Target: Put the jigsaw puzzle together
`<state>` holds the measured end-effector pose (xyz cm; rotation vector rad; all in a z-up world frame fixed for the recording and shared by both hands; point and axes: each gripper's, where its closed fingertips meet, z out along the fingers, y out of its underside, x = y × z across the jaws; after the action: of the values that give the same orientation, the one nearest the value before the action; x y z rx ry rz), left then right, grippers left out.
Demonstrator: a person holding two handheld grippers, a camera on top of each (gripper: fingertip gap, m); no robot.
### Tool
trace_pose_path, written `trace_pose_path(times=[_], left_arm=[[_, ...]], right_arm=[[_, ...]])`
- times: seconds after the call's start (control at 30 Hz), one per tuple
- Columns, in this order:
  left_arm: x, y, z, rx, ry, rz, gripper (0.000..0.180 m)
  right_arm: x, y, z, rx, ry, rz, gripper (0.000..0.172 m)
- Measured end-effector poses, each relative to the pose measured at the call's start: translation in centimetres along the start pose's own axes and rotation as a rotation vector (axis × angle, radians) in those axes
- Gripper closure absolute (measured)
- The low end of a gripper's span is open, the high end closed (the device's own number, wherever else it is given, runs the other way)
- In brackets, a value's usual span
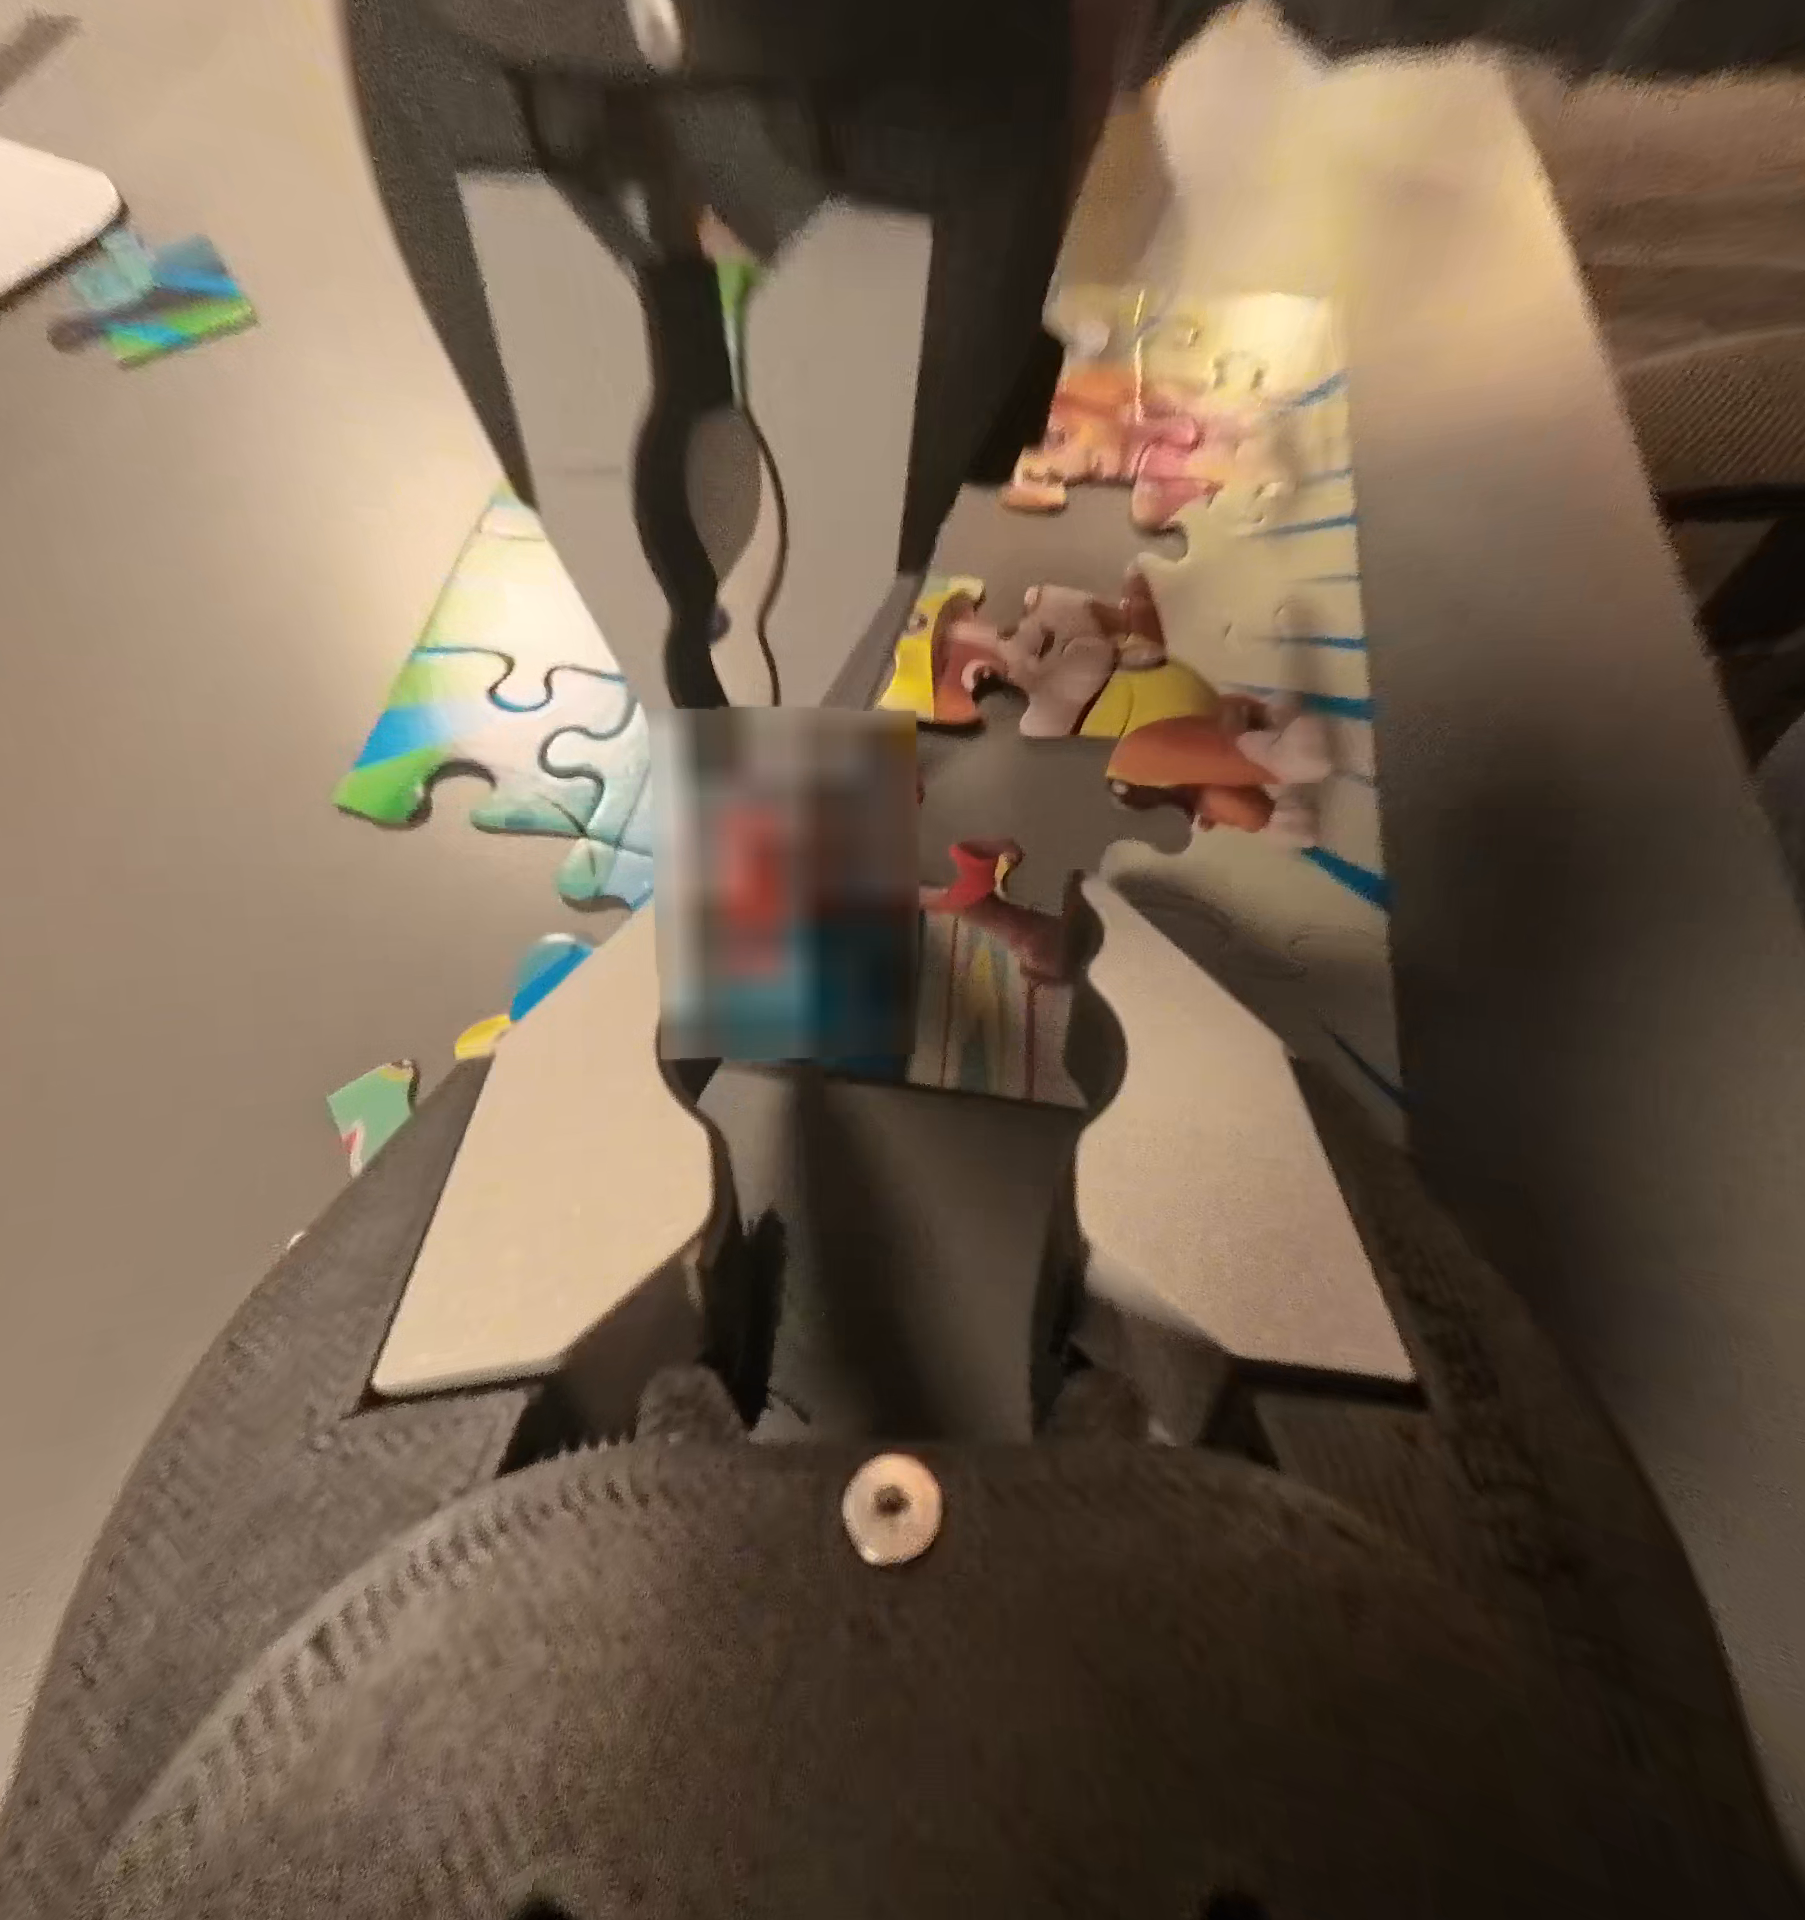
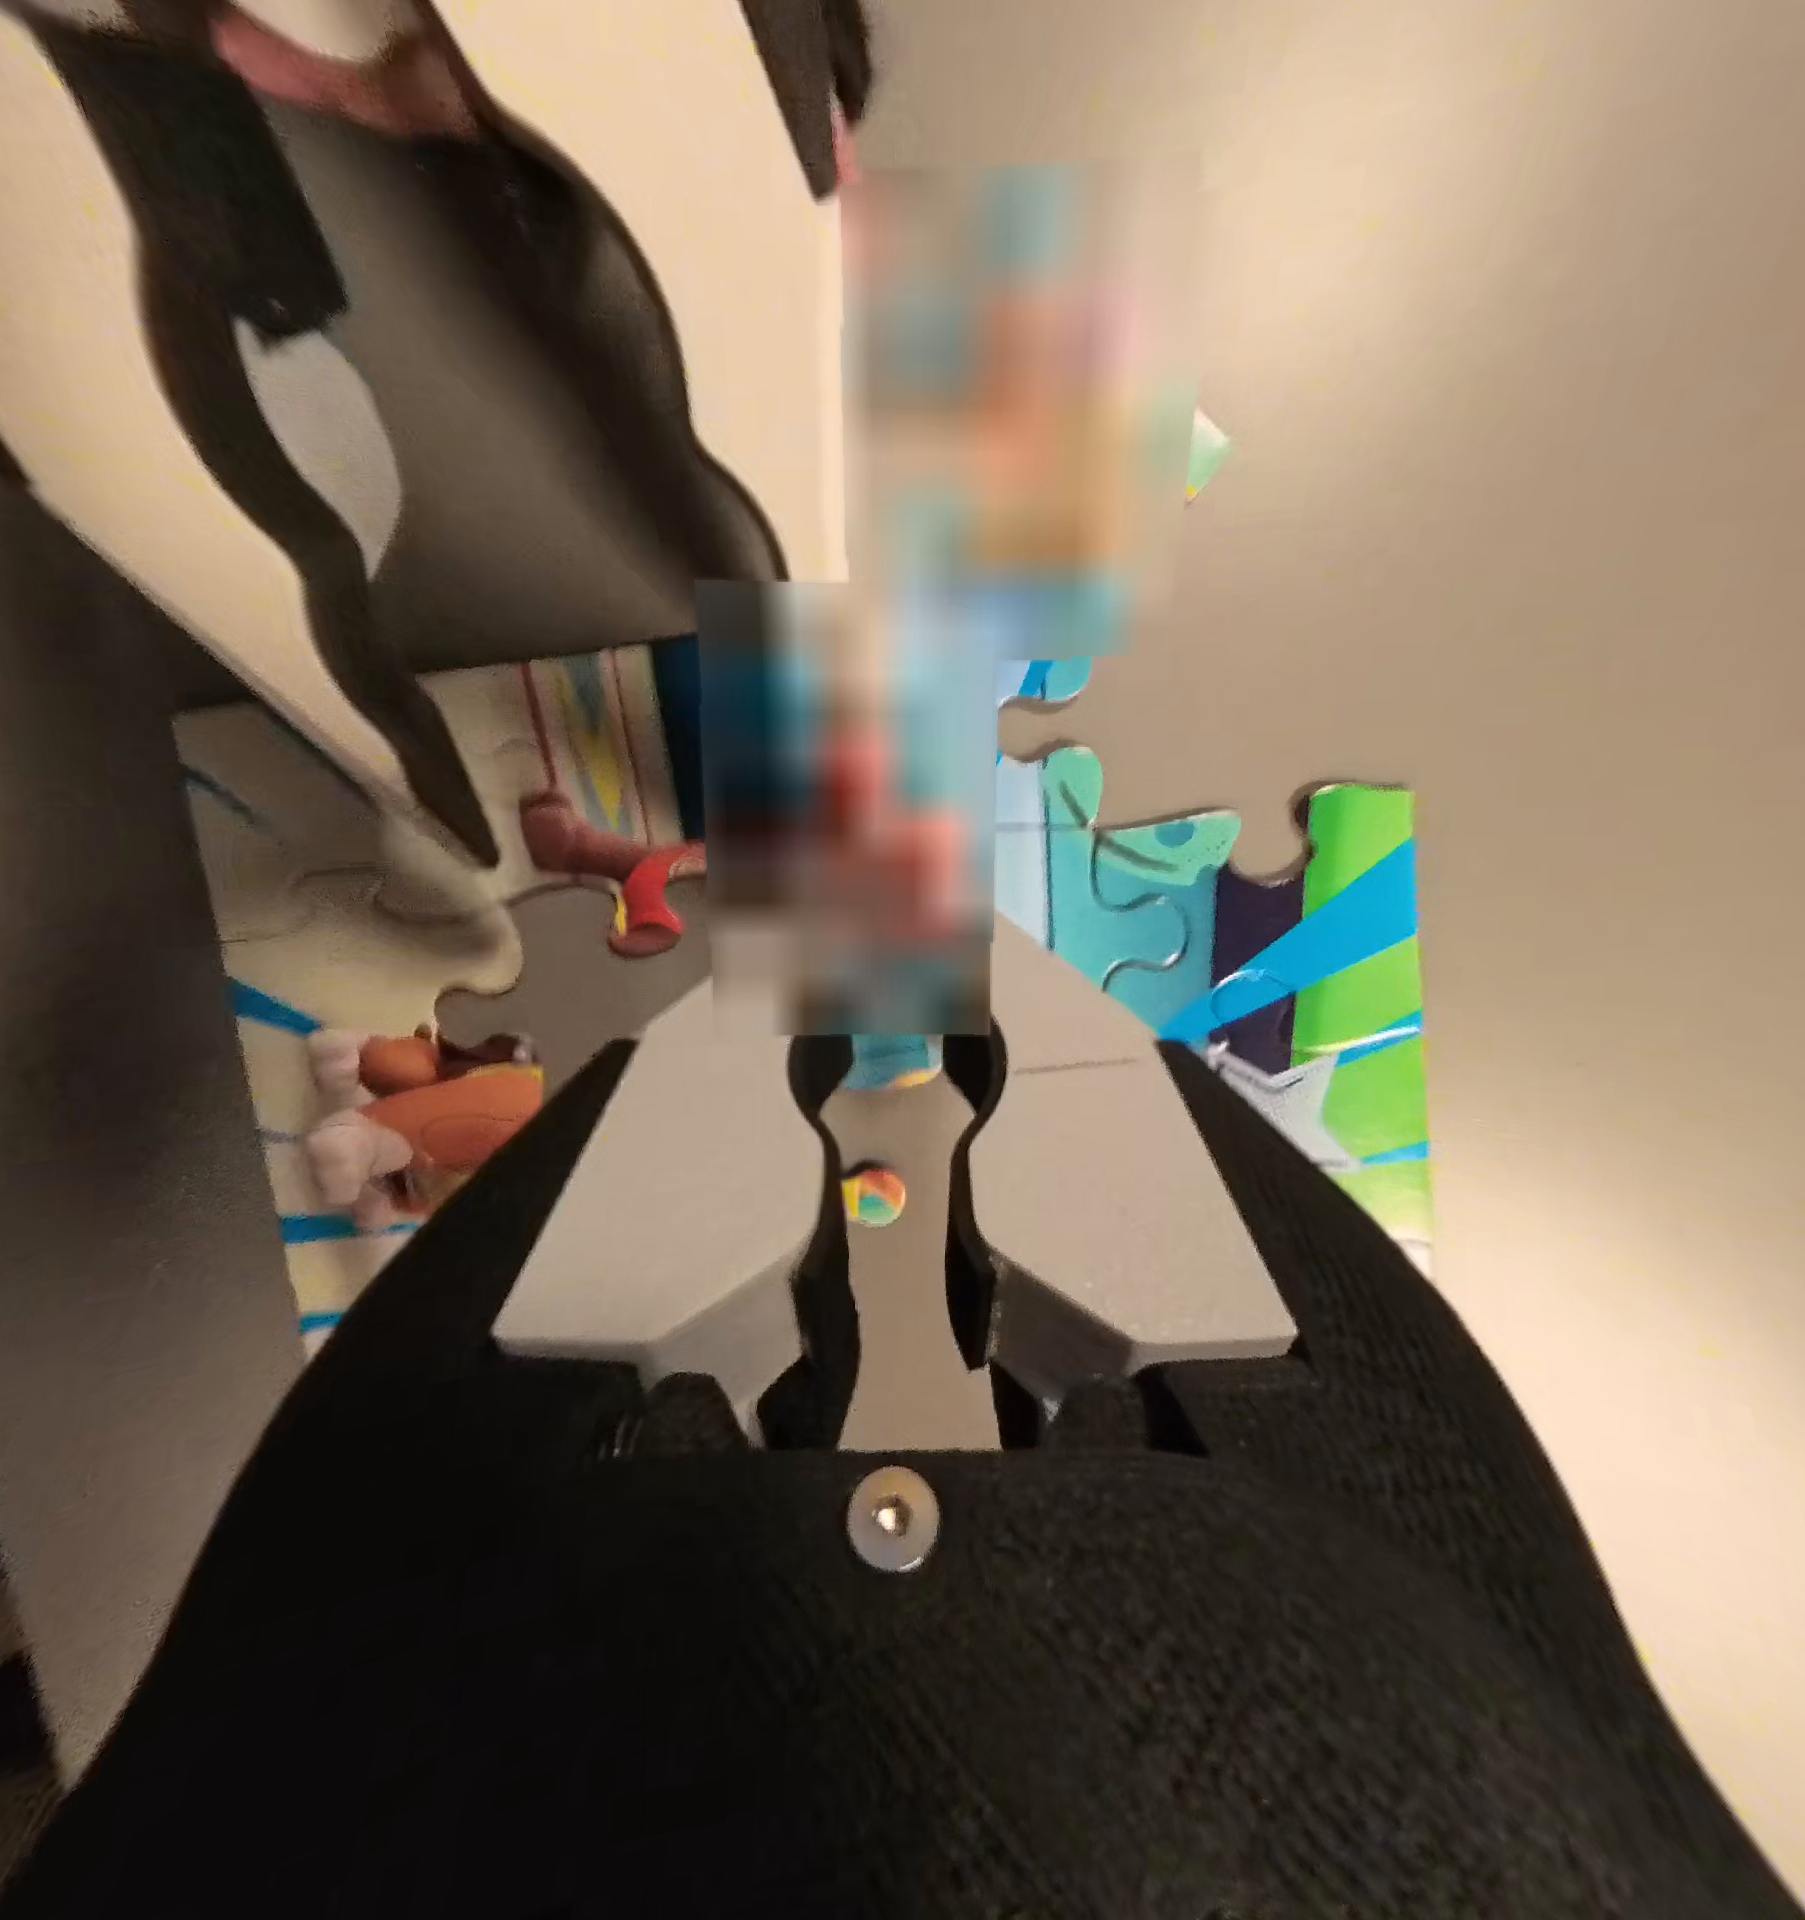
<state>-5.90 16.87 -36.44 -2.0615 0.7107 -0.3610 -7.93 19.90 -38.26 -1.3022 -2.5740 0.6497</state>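
Hovering left tongs [image 1: 887,935] spread over puzzle [image 1: 1189,707], right tongs [image 2: 893,1039] seemingly pinching a piece [image 2: 887,1060]

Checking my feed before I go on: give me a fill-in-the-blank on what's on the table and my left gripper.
1. The colourful interlocked pieces on the beige table form a partly assembled jigsaw ___.
2. On the left gripper, the jaws stand wide ___.
3. In the right wrist view, the border strip at the assembled section's right edge is bright ___ with blue stripes.

Missing words: puzzle; open; green.
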Motion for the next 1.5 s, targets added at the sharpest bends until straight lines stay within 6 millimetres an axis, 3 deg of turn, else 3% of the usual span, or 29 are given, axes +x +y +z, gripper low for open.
trace_pose_path(times=[0.17, 0.23, 0.3, 0.37, 0.43, 0.5, 0.57, 0.63, 0.73, 0.97, 1.23, 1.5], left_arm=[[-1.1, -1.0, -1.0, 0.095, -0.018, -0.068, 0.117], [-2.2, -1.4, -1.5, 0.128, -0.085, -0.059, 0.117], [-4.0, -1.9, -2.6, 0.177, -0.211, -0.037, 0.117], [-6.4, -2.9, -4.5, 0.262, -0.387, -0.017, 0.117], [-8.7, -3.8, -7.3, 0.372, -0.572, -0.018, 0.119], [-10.4, -4.1, -10.0, 0.465, -0.735, -0.036, 0.119], [-12.3, -3.4, -12.9, 0.508, -0.923, -0.096, 0.106], [-13.0, -3.0, -14.8, 0.548, -1.005, -0.123, 0.105], [-13.4, -2.6, -15.7, 0.571, -1.027, -0.159, 0.108], [-13.3, -2.5, -14.5, 0.54, -1.007, -0.132, 0.116], [-12.2, -3.4, -13.5, 0.505, -1.009, -0.018, 0.118], [-12.2, -3.4, -13.4, 0.529, -0.967, -0.055, 0.119]], right_arm=[[0.2, 0.0, 0.1, 0.021, 0.04, 0.0, 0.161], [1.5, -0.4, -0.6, 0.077, 0.137, -0.031, 0.149], [4.0, -2.1, -3.5, 0.303, 0.285, 0.004, 0.151], [6.4, -3.1, -8.3, 0.588, 0.414, 0.109, 0.151], [9.0, -1.3, -12.9, 0.79, 0.6, 0.202, 0.151], [11.0, 2.0, -16.3, 0.895, 0.815, 0.241, 0.151], [12.0, 5.2, -18.1, 0.928, 0.999, 0.249, 0.146], [12.2, 8.0, -19.2, 0.922, 1.156, 0.242, 0.145], [11.9, 10.2, -20.4, 0.903, 1.318, 0.186, 0.148], [12.1, 9.6, -18.8, 0.837, 1.294, 0.097, 0.154], [11.9, 9.7, -19.1, 0.869, 1.285, 0.116, 0.157], [12.1, 10.3, -19.4, 0.9, 1.275, 0.162, 0.159]])
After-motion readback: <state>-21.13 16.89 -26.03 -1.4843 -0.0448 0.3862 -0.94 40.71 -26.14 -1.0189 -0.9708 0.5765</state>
